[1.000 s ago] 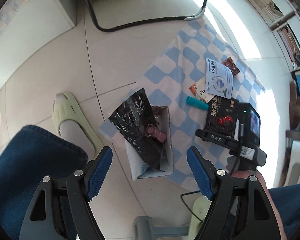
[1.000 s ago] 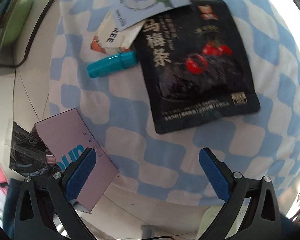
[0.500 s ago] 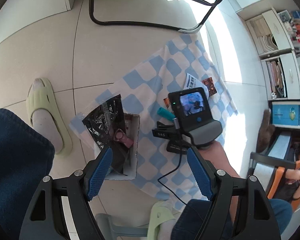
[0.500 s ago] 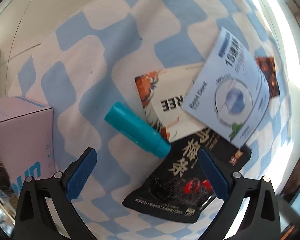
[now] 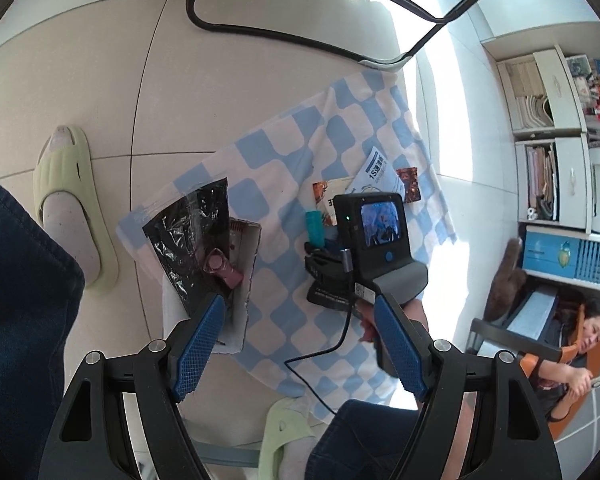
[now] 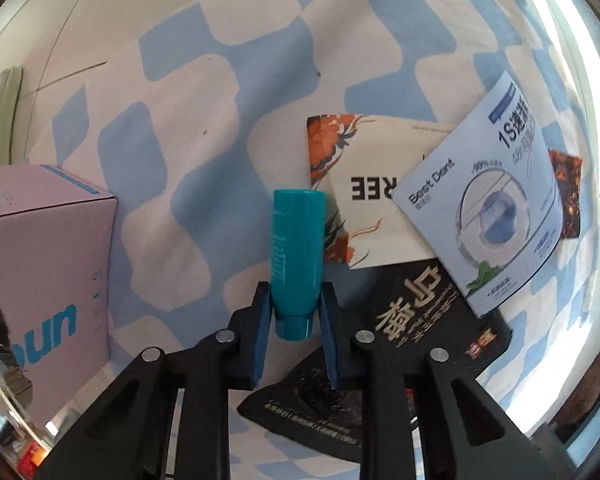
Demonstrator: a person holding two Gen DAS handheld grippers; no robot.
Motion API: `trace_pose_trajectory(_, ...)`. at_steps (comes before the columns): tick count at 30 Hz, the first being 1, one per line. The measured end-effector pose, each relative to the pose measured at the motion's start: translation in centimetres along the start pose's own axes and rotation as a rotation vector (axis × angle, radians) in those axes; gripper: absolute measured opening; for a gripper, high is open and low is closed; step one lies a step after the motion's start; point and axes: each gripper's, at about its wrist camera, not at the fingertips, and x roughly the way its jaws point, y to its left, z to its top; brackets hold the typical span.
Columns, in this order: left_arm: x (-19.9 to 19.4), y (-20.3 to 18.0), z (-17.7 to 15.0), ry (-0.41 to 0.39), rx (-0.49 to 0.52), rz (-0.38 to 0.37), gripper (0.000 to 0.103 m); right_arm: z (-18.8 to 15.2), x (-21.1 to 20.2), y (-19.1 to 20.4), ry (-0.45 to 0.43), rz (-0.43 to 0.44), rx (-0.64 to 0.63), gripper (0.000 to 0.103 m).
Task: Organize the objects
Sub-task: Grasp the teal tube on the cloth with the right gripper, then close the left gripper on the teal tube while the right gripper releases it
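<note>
Right wrist: right hand-held gripper (image 6: 295, 312) just closed, ribbed pads clamping smooth teal cylindrical tube (image 6: 297, 258); left hand-held gripper (image 5: 300, 344) apart.

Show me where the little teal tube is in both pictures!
Left wrist view: the teal tube is mid-frame, just left of the right hand-held gripper's camera.
Right wrist view: the tube is low centre, pinched between blue pads.
Shared landmark: the checkered cloth beneath it.
</note>
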Motion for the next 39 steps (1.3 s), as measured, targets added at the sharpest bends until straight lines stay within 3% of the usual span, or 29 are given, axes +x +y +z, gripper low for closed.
trace_pose_trajectory(2, 0.2, 0.6, 0.2, -0.010, -0.026, 0.005, 0.076, -1.7, -0.5, -0.3, -0.018, 0.056, 0.069, 0.024)
trace_pose_trajectory(7, 0.9, 1.2, 0.4, -0.030, -0.042, 0.098, 0.076, -7.6, -2.4, -0.6, -0.100, 0.213, 0.220, 0.024)
trace_pose_trajectory(12, 3.9, 1.0, -0.7, 0.075, -0.045, 0.125, 0.076, -13.8, -4.2, -1.8, -0.199, 0.360, 0.411, 0.024)
trace_pose_trajectory(15, 5.7, 1.1, -2.0, 0.149, -0.060, 0.098, 0.076, -17.8, -4.4, -3.0, -0.246, 0.458, 0.554, 0.024)
trace_pose_trajectory(19, 6.8, 0.5, -2.9, 0.198, -0.112, -0.050, 0.076, -20.6, -6.7, -3.2, -0.379, 0.600, 0.713, 0.024)
trace_pose_trajectory(22, 6.2, -0.3, -2.6, 0.181, -0.128, -0.140, 0.076, -21.2, -10.0, -0.8, -0.457, 0.631, 0.677, 0.024)
trace_pose_trajectory(23, 5.9, -0.6, -2.4, 0.169, -0.127, -0.154, 0.076, -18.7, -12.3, -1.2, -0.478, 0.626, 0.652, 0.024)
trace_pose_trajectory(26, 5.5, -0.7, -2.3, 0.162, -0.120, -0.149, 0.076, -17.7, -14.8, 2.0, -0.548, 0.641, 0.591, 0.024)
trace_pose_trajectory(31, 6.0, 1.1, -3.5, 0.198, -0.210, -0.201, 0.076, -17.7, -19.2, 4.9, -0.640, 0.627, 0.483, 0.024)
trace_pose_trajectory(34, 6.0, 1.7, -3.6, 0.184, -0.172, -0.182, 0.076, -17.2, -20.5, 6.4, -0.674, 0.586, 0.425, 0.024)
trace_pose_trajectory(36, 5.5, 1.4, -3.5, 0.165, -0.131, -0.183, 0.059, -16.8, -20.9, 7.2, -0.679, 0.560, 0.387, 0.024)
trace_pose_trajectory(38, 4.9, 1.2, -3.6, 0.150, -0.109, -0.201, 0.034, -16.5, -20.8, 8.0, -0.671, 0.539, 0.352, 0.024)
trace_pose_trajectory(39, 4.6, 1.2, -3.6, 0.139, -0.099, -0.192, 0.029, -16.4, -20.7, 8.3, -0.667, 0.536, 0.339, 0.024)
